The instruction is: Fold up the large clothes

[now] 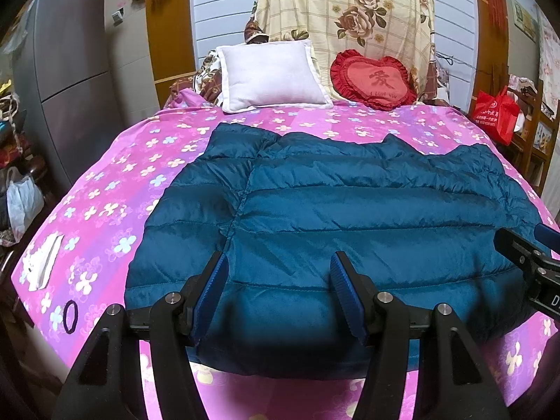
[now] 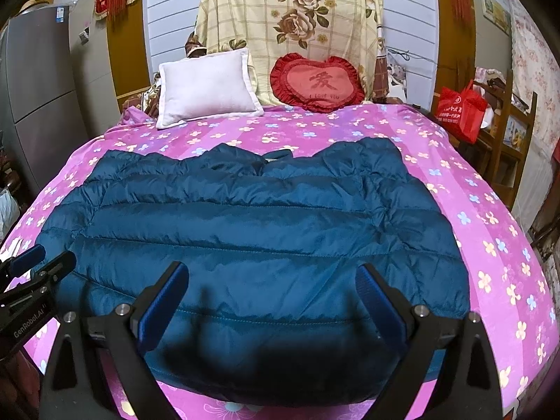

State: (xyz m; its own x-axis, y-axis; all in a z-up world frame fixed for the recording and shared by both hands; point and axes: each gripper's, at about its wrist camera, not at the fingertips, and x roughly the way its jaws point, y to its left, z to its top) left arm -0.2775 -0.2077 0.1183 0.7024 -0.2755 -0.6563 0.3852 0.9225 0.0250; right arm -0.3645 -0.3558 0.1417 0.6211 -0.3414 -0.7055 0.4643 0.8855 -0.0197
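- The jaws of the left gripper [image 1: 278, 290] stand spread, blue pads apart, with nothing between them; they hang just above the near hem of the jacket.
- The jaws of the right gripper [image 2: 274, 301] are spread wider, also empty, over the same near hem further to the right.
- The task's thing, a teal quilted puffer jacket [image 1: 350, 217], lies flat on the bed with the pink flower-print sheet [image 1: 115, 182], its hem toward the cameras and its collar toward the far end. It looks already narrowed, with side parts turned in, though I cannot tell how many layers lie there.
- At the head of the bed sit a white square cushion [image 1: 269, 73] and a red heart-shaped frilled cushion [image 1: 372, 80], well apart from the jacket.
- On the sheet to the left lie a small dark hair tie [image 1: 70, 316] and a white flat object [image 1: 43, 262], both clear of the jacket.
- Judged risk: the shell fabric looks slick and puffy, so a pinch at the hem may catch only the top layer and let the lower one slide out, spoiling the fold.
- Another risk: if the two sides are lifted unevenly, the hem would land skewed against the collar.
- The trapped air may make the folded half spring back once let go.
- A deep grab might also catch the sheet beneath and drag it along.
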